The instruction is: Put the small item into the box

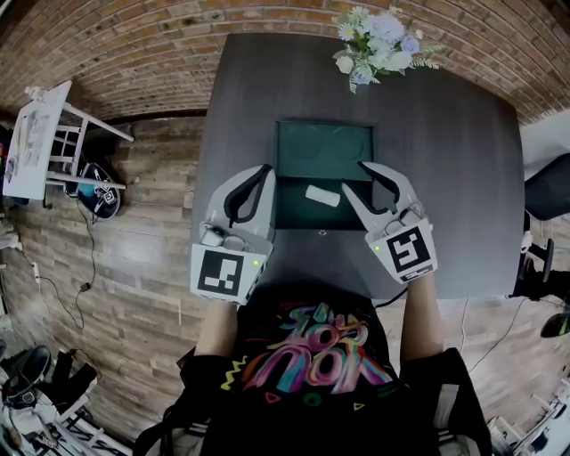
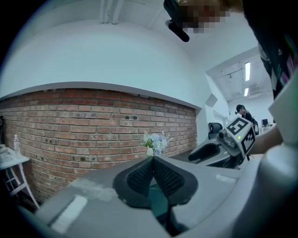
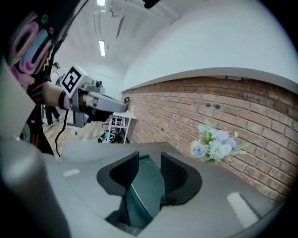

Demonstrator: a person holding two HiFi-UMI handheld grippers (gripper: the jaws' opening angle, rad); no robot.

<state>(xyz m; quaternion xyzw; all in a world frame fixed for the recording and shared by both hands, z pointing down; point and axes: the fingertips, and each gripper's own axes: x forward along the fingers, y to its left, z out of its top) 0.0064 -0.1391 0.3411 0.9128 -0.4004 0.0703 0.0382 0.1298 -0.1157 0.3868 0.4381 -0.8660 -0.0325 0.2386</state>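
Printed black T-shirt (image 1: 321,374) fills the near edge; past it both hands hold grippers over the dark counter (image 1: 454,178). Left gripper (image 2: 152,159) – fingers pressed together, nothing between them – sits at the left edge of the open green box (image 1: 294,142). Right gripper (image 3: 149,160) has its fingers wide and empty, just right of the small white item (image 1: 322,195), which lies in the box's near half. A flower bouquet (image 1: 378,40) stands at the far edge.

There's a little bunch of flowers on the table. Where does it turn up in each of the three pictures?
Head view: the flowers sit at the top, right of centre.
Left gripper view: the flowers are near the middle, low against the bricks.
Right gripper view: the flowers are right of centre.
Shared landmark: the brick wall directly behind them.
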